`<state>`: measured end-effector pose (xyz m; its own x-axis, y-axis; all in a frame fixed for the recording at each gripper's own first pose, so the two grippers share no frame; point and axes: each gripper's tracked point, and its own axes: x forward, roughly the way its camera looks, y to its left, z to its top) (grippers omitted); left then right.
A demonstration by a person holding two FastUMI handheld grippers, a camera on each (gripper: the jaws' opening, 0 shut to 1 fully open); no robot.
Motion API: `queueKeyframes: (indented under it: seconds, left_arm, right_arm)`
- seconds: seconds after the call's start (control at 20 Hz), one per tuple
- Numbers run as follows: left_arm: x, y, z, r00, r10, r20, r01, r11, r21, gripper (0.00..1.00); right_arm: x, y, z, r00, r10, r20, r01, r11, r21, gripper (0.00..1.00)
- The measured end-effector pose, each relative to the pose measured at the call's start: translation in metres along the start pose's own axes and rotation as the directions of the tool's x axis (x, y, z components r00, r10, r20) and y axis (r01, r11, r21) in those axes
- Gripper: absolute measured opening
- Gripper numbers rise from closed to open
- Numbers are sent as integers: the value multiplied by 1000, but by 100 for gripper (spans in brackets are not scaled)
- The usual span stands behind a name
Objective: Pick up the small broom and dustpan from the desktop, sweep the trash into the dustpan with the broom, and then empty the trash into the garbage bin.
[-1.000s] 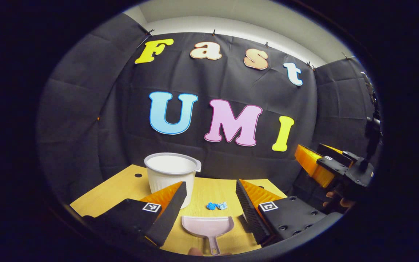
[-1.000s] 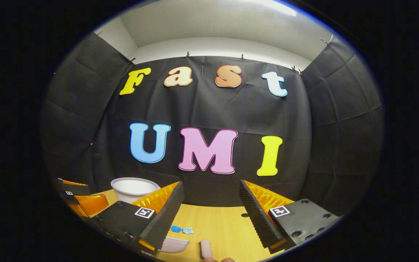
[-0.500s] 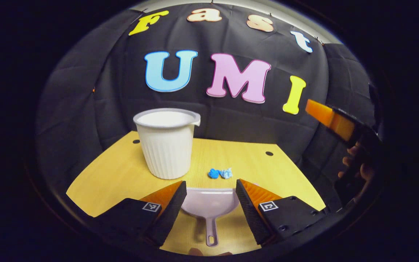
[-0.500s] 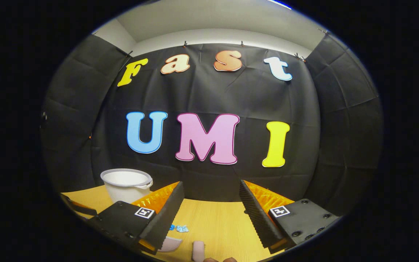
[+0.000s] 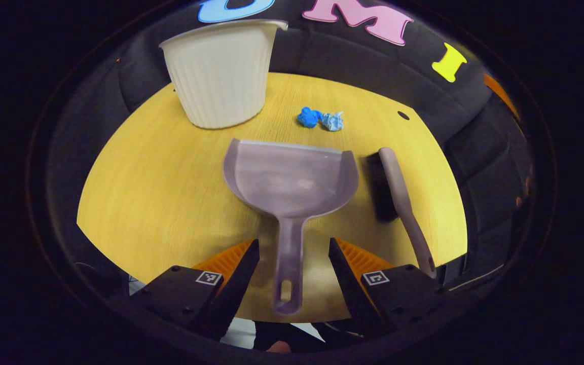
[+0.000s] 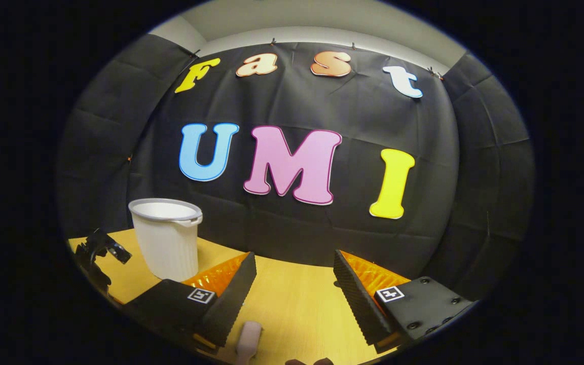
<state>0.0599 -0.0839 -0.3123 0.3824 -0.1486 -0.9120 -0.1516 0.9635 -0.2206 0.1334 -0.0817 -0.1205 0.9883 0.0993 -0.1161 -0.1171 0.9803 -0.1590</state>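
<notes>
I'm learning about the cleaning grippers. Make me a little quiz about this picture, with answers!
1. True or false: the left gripper has already squeezed the dustpan handle.
2. What lies right beside the dustpan: A) a sponge, B) the broom, C) a cup?
3. Fill in: the blue trash lies between the dustpan and the back edge of the ____.

Key: 1 false, its fingers are apart around the handle. 2 B. 3 table.
</notes>
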Motion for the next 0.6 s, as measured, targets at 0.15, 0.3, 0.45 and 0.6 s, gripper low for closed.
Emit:
queueKeyframes:
  seconds: [0.15,0.3,0.45,0.6]
  left_arm:
    - [13,4,4,997,-8,-78,8,1000,-12,83]
    - [27,-1,8,983,-10,-183,8,1000,-15,82]
    - [34,6,18,979,57,-193,-50,998,46,76]
    - [38,9,16,968,89,-233,-82,996,43,60]
  right_arm:
    - [-8,-20,-39,994,-22,-106,24,1000,19,99]
    - [-20,-41,-76,973,-54,-224,67,996,52,99]
    - [-29,-47,-90,958,-58,-279,92,990,108,99]
    - [-32,-42,-99,947,-37,-319,86,987,139,99]
